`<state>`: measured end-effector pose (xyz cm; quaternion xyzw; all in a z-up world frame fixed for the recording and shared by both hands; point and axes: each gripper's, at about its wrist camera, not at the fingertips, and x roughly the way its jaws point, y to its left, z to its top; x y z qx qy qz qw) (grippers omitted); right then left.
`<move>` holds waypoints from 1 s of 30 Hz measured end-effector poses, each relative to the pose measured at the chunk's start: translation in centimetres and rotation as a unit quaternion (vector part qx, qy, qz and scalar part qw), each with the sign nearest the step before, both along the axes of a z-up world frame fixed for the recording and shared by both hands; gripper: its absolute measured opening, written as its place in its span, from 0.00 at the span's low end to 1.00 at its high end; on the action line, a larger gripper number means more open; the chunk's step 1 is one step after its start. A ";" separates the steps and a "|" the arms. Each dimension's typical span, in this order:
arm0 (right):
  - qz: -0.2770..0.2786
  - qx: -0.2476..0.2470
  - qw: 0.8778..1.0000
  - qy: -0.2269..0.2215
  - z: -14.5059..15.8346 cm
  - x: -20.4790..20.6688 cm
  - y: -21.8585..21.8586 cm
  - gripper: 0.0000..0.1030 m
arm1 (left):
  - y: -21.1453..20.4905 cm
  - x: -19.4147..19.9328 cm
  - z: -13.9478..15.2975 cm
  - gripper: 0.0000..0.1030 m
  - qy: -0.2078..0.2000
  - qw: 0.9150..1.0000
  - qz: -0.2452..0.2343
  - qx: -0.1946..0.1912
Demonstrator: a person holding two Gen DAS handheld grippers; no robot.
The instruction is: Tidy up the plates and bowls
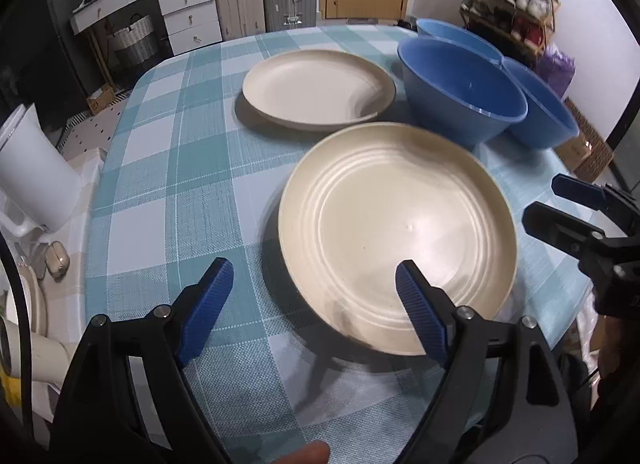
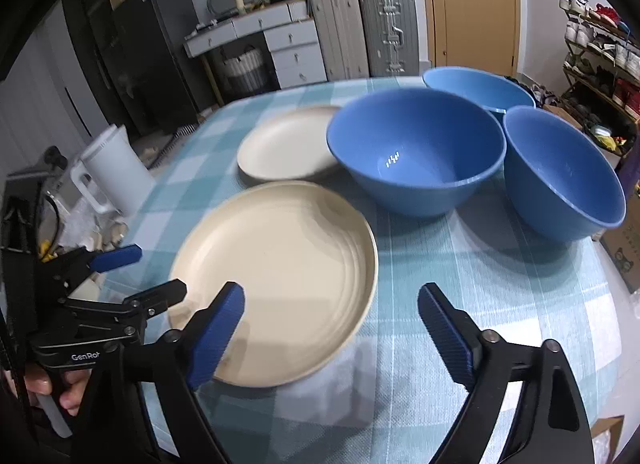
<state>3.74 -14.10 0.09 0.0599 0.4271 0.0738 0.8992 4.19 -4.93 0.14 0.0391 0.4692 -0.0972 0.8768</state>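
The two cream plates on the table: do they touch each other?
Apart. The left wrist view shows a strip of checked tablecloth between the near plate and the far plate.

I see a table (image 2: 460, 304) under a teal checked cloth. Nearest me lies a cream plate (image 2: 280, 276); a second plate (image 2: 286, 144) sits behind it, and three blue bowls (image 2: 416, 152) cluster to that plate's right
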 end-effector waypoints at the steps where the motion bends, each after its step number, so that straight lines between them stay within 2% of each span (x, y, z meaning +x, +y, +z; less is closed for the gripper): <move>1: 0.001 0.003 1.000 -0.007 0.4 0.0 -0.1 0.94 | 0.2 0.0 0.3 0.87 -0.003 1.000 0.004 -0.002; 2: 0.002 0.004 1.000 -0.012 0.7 0.0 -0.3 0.95 | 0.4 0.0 0.6 0.91 -0.008 1.000 0.010 -0.003; 3: 0.003 0.004 1.000 -0.018 1.1 0.0 -0.4 0.96 | 0.6 0.0 0.8 1.00 -0.012 1.000 0.016 -0.004; 7: 0.011 0.014 0.999 -0.036 2.9 0.3 -1.2 0.98 | 1.7 0.0 2.3 0.99 -0.023 0.999 0.035 -0.028; 18: 0.066 -0.010 0.994 -0.085 8.8 2.0 -1.4 0.98 | 3.1 1.5 7.0 0.99 -0.068 0.993 0.077 -0.059; 24: 0.088 -0.011 0.992 -0.091 12.1 3.8 -1.8 0.99 | 3.6 4.1 8.7 0.99 -0.071 0.992 0.092 -0.058; 30: 0.105 -0.026 0.990 -0.092 14.4 6.7 -1.8 0.99 | 4.5 7.0 8.8 0.99 -0.056 0.989 0.115 -0.070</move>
